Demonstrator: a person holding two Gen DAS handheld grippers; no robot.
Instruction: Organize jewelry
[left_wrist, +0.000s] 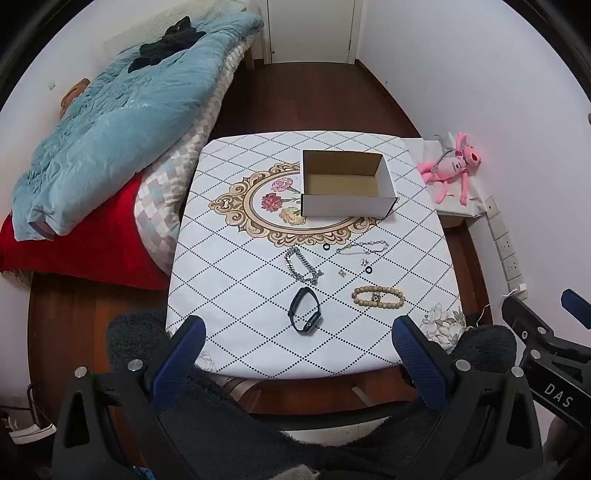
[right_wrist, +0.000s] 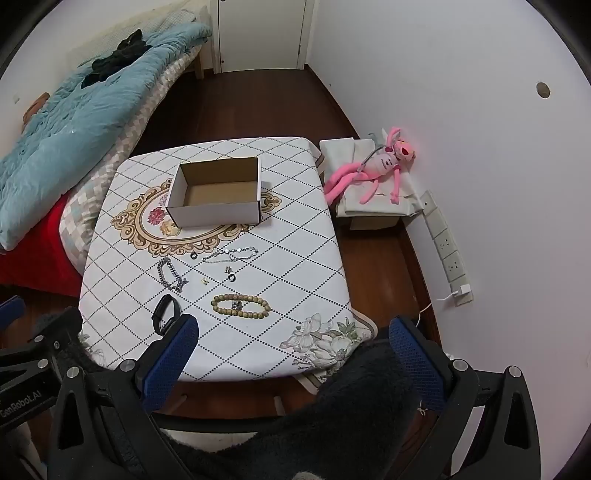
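An open, empty cardboard box (left_wrist: 347, 184) (right_wrist: 218, 195) stands on the patterned table (left_wrist: 240, 280) (right_wrist: 295, 258). In front of it lie a black watch band (left_wrist: 304, 310) (right_wrist: 165, 314), a silver chain bracelet (left_wrist: 300, 265) (right_wrist: 170, 275), a thin silver chain (left_wrist: 364, 247) (right_wrist: 231, 254), a wooden bead bracelet (left_wrist: 378, 297) (right_wrist: 242, 306), two small black rings (left_wrist: 326, 247) (left_wrist: 368, 270) and small earrings (left_wrist: 341, 273). My left gripper (left_wrist: 299, 354) is open and empty, held above the table's near edge. My right gripper (right_wrist: 295, 354) is open and empty, also near that edge.
A bed with a blue quilt (left_wrist: 122, 110) (right_wrist: 74, 110) and red cover lies left of the table. A pink plush toy (left_wrist: 452, 166) (right_wrist: 376, 166) rests on a covered box by the right wall. A power strip (right_wrist: 448, 254) runs along that wall.
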